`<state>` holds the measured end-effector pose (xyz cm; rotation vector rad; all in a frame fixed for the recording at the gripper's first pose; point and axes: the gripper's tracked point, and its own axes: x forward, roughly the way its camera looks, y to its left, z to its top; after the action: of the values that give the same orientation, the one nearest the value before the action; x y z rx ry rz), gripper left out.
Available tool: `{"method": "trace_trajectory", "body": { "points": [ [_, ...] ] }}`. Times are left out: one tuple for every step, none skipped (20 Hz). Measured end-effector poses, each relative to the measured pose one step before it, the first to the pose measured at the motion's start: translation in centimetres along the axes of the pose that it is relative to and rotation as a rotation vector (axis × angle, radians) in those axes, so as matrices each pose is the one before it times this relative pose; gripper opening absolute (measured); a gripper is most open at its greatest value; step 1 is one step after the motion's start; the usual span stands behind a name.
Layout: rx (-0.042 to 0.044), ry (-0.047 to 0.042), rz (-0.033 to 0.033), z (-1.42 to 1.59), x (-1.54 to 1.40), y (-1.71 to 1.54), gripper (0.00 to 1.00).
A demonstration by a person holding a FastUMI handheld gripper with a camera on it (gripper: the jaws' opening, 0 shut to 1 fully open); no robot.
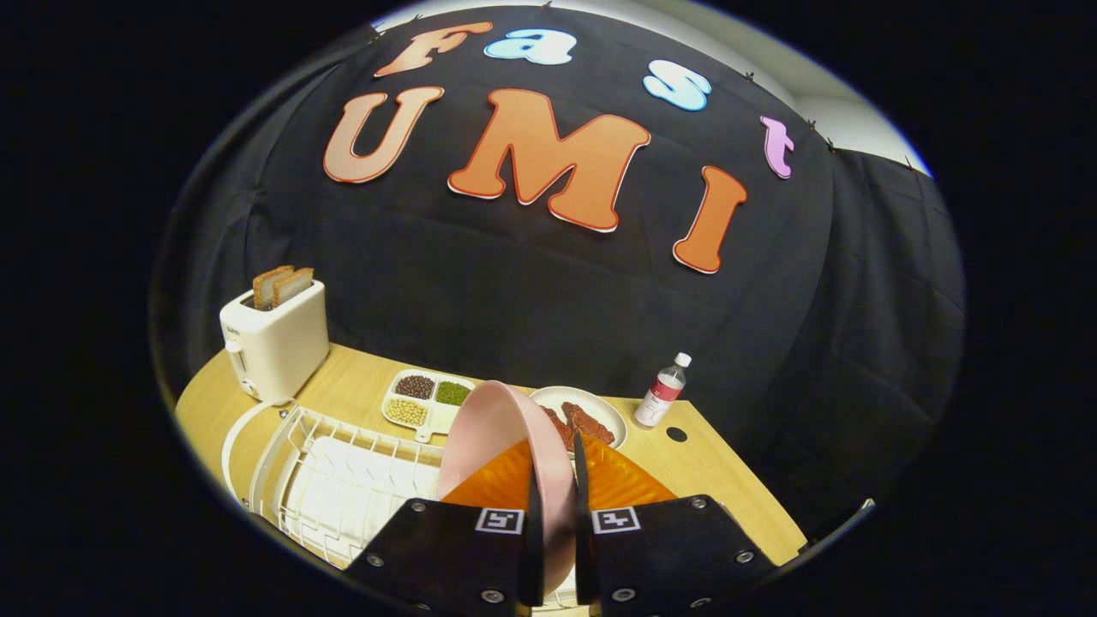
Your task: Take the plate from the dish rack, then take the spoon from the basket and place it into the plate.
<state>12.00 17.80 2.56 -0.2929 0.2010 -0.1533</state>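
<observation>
A pink plate [497, 433] stands on edge between my two fingers, lifted above the white wire dish rack [338, 480]. My gripper [555, 480] is shut on the plate's rim, one finger on each face. The rack lies below and to the left of the fingers, with a white tray under its wires. The plate and my fingers hide whatever lies straight ahead on the near part of the table.
On the wooden table [720, 480] beyond the rack: a white toaster [276, 338] holding two bread slices, a divided dish of beans [426, 399], a white plate with brown food [591, 416], and a small bottle [662, 392] at the right.
</observation>
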Motion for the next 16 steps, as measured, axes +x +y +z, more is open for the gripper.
{"method": "trace_trajectory", "body": {
  "points": [
    [0.00846, -0.00816, 0.00717, 0.348, -0.464, -0.158, 0.15],
    [0.00387, -0.00774, 0.00493, 0.248, -0.369, -0.203, 0.15],
    [0.00094, -0.00366, 0.00554, 0.112, -0.576, -0.272, 0.15],
    [0.00402, -0.00426, 0.00882, 0.094, -0.68, -0.224, 0.15],
    [0.00679, -0.00245, 0.01268, -0.016, -0.747, -0.13, 0.14],
    [0.0105, -0.00222, 0.01511, -0.037, -0.768, -0.126, 0.14],
    [0.00995, 0.00006, 0.01569, -0.084, -0.757, -0.027, 0.15],
    [0.00818, 0.00027, 0.01443, -0.15, -0.796, -0.131, 0.14],
    [0.00705, -0.00231, 0.00934, -0.173, -0.785, -0.301, 0.14],
    [0.00636, -0.00417, 0.00822, -0.047, -0.895, -0.312, 0.14],
    [0.0066, -0.00377, 0.00982, -0.206, -0.983, -0.252, 0.14],
    [0.01196, -0.00361, 0.01092, -0.223, -0.928, -0.177, 0.14],
    [0.01388, -0.00004, 0.0145, -0.348, -0.957, -0.203, 0.14],
    [0.01545, 0.00163, 0.01544, -0.339, -0.981, -0.156, 0.15],
    [0.0134, 0.00491, 0.01481, -0.551, -0.991, -0.096, 0.15],
    [0.0098, 0.0044, 0.01392, -0.517, -0.92, -0.08, 0.15]
  ]
}}
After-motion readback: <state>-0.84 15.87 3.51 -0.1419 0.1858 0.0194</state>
